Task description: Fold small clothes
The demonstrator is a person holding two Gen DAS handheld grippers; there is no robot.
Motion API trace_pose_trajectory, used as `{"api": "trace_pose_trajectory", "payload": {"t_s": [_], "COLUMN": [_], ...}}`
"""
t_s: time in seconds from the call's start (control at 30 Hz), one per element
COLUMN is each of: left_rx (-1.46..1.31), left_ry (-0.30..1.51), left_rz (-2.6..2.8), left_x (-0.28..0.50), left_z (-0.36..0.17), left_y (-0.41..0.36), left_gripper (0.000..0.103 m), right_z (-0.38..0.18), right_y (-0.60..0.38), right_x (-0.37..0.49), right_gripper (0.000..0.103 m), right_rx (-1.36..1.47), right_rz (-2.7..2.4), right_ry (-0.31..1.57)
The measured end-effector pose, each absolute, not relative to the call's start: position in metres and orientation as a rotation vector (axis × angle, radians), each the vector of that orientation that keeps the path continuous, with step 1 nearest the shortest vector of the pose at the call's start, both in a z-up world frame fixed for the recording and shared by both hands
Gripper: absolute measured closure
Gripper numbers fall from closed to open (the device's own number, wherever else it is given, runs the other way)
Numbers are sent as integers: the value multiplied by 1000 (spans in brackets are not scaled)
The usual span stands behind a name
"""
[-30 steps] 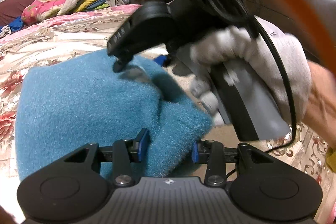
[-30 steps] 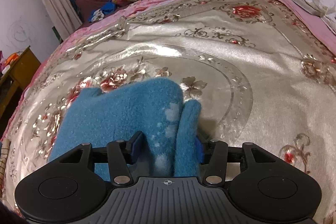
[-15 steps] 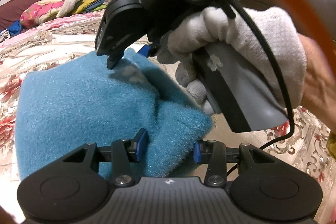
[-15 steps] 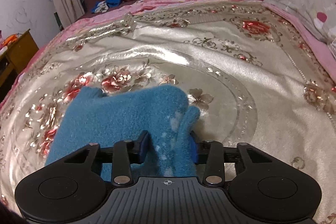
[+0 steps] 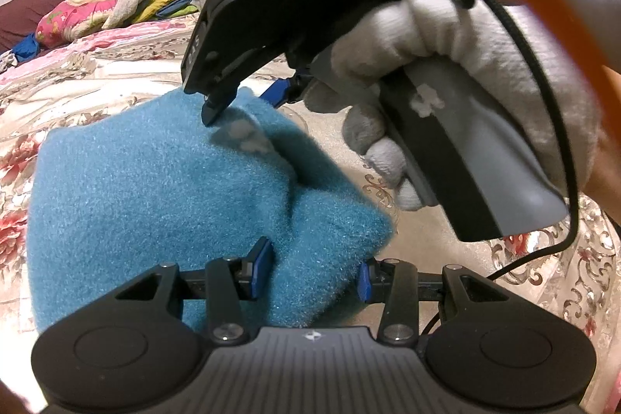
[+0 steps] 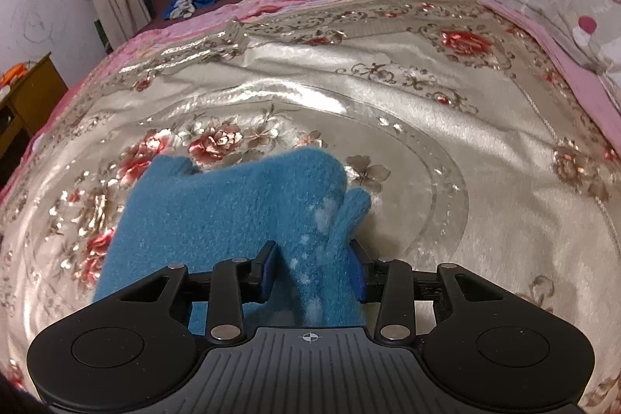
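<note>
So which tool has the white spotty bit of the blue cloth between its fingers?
The right tool. White flecks dot the blue cloth between its fingers. The left tool has only plain blue there.

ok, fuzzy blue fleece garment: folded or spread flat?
Partly folded: fuzzy blue fleece garment doubled over, both grippers pinching its bunched near edge.

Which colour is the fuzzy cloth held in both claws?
Blue cloth with few white specks; right wrist view.
</note>
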State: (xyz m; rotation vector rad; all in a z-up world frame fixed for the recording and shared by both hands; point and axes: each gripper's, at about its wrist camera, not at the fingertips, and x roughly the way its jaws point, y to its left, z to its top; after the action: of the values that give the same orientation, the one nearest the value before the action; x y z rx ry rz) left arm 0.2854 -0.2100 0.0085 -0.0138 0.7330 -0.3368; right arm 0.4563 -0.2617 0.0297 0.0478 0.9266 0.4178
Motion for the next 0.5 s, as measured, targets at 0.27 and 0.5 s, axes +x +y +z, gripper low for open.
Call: {"api": "trace_pose_trajectory", "payload": {"t_s": [0.27,0.5], "left_rx": [-14,-10], "left_ry": [735,730], "left_rz": [-338,-334], "left_x": [287,285], "left_z": [8,9], "left_y": [-209,-210], "left_gripper": [57,57], "right_z": [37,37], "right_y": [-270,-258], "right_x": [443,440], "right_gripper": [64,71], "right_rx": [57,-12], "right_rz": [444,442], "right_ry": [943,904]}}
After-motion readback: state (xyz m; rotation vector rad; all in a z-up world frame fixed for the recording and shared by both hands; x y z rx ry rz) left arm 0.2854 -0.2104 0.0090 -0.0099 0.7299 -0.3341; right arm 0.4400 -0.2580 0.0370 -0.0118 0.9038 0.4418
